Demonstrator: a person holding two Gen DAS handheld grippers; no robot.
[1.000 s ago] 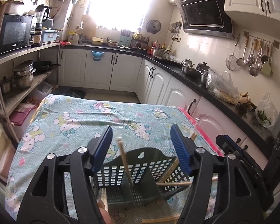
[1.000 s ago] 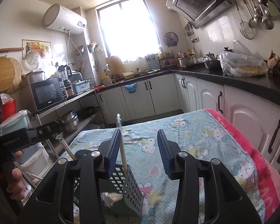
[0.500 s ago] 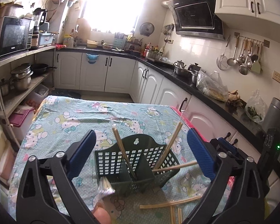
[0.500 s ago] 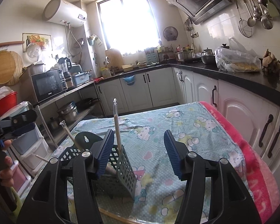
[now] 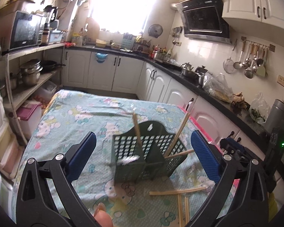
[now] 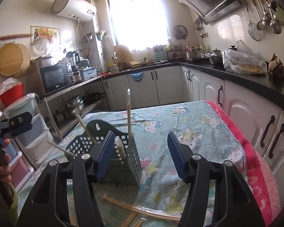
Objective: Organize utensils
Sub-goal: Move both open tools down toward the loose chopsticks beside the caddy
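A dark green slotted utensil holder (image 5: 147, 155) stands on the Hello Kitty tablecloth (image 5: 81, 117). Several wrapped wooden chopsticks (image 5: 137, 130) lean upright in it. More wrapped chopsticks (image 5: 177, 191) lie loose on the cloth in front of it. My left gripper (image 5: 143, 155) is wide open and empty, just short of the holder. In the right wrist view the holder (image 6: 111, 151) sits at the left, with a tall chopstick (image 6: 128, 113) sticking up. My right gripper (image 6: 142, 156) is open and empty beside it, above loose chopsticks (image 6: 123, 206).
White kitchen cabinets (image 5: 159, 87) and a black counter run along the right. A shelf with pots (image 5: 30, 71) and plastic drawers (image 6: 26, 141) stands to the left. A pink blanket edge (image 6: 255, 162) hangs over the table's right side.
Both grippers have opened wider and drawn back from the holder. The holder now stands further off and whole in both views, with the chopsticks left in it.
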